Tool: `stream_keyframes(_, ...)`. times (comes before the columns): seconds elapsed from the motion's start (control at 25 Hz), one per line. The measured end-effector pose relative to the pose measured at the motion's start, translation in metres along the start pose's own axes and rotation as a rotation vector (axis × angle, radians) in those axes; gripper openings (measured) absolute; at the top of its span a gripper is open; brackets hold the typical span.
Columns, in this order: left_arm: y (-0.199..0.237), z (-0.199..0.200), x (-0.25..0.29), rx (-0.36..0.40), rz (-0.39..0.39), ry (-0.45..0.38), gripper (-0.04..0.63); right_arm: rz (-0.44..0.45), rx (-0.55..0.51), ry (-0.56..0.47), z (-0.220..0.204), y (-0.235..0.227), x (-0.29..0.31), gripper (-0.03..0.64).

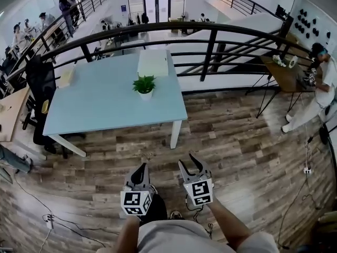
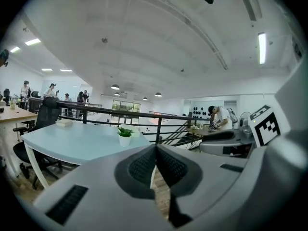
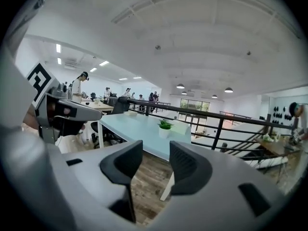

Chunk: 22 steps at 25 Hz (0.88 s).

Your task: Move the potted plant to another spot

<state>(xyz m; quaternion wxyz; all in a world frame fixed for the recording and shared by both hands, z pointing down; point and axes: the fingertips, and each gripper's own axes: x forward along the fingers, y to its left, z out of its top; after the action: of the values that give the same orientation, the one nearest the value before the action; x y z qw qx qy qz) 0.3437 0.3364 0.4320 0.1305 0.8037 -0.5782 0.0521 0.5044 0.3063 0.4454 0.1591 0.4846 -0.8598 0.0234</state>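
- You're standing well back from the table (image 1: 100, 109). Both grippers are held out low over the wood floor (image 1: 237, 141), and the potted plant (image 1: 144, 87) is well apart from either one.
- Left gripper (image 1: 140, 167): jaws pressed together, nothing in them. Right gripper (image 1: 188, 161): jaws part-way apart with only floor showing through the gap, so it's empty too.
- The plant sits toward the table's right side, roughly midway front to back. A white box (image 1: 153, 63) lies behind it, by the railing (image 1: 210, 46).
- Watch your approach: come in too fast or too low and you could clip the table edge or shove the plant along the top.
- That right gap looks narrow for the job, I'd judge. Go in like that and the tips may knock the plant over instead of straddling it.
- The left gripper can't take anything while its jaws are together.
- Grab high and you'll pinch the leaves (image 1: 144, 82), not the pot (image 1: 146, 95). It would likely slip or tear.
- The plant itself is small and upright: a white pot with a bushy green tuft spreading wider than the rim. It looks light and easy to tip.
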Motion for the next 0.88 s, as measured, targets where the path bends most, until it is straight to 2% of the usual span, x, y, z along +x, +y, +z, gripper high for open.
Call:
stream_keyframes(0.4,0.093,0.047,0.088,0.004,-0.07,0.009,0.011,0.051,0.017,-0.034,0.059,0.002,0.122,0.255)
stream_keyframes(0.64,0.13,0.057,0.125,-0.012,-0.099,0.011,0.011,0.075,-0.002,0.006,0.06,0.007,0.176,0.281)
stream_keyframes(0.88,0.155,0.058,0.165,-0.035,-0.08,0.03,0.011,0.088,0.038,0.033,0.055,-0.019,0.218,0.305)
